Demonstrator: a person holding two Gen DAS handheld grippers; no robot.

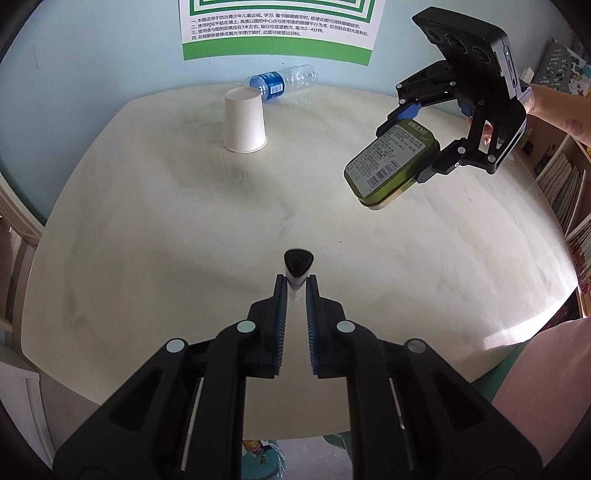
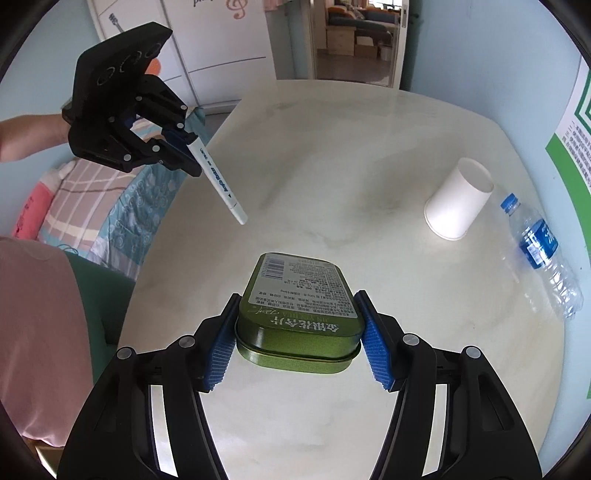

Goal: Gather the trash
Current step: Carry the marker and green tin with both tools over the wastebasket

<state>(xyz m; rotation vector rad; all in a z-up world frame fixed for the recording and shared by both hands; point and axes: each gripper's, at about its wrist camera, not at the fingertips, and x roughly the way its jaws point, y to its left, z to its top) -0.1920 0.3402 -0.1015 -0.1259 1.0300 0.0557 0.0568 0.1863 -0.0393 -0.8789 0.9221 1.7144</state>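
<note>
Left gripper (image 1: 296, 291): jaws pinched tight on a white marker pen (image 2: 218, 181), black cap poking out at 12 o'clock; pen is light, rigid, smooth-barrelled, and likely to swivel unless taken near its middle.

Right gripper (image 2: 298, 332): jaws clamped across the short sides of a green tin (image 2: 299, 295), label side up, lifted clear of the table (image 1: 184, 258); tin is stiff and slick-lacquered, best taken across its flat side walls, as now.

Paper cup (image 1: 244, 122): at 11 o'clock in the left wrist view, upside down on the tabletop, well apart from both tools. Featherweight, crushable; grip gently round the wall.

Plastic bottle (image 1: 280, 84): at 12 o'clock, just behind the cup, lying on its side near the wall, blue label. Apparently empty, light, prone to roll; take it at the labelled waist.

Wall poster (image 1: 277, 29): farthest, green-bordered, not trash.
</note>
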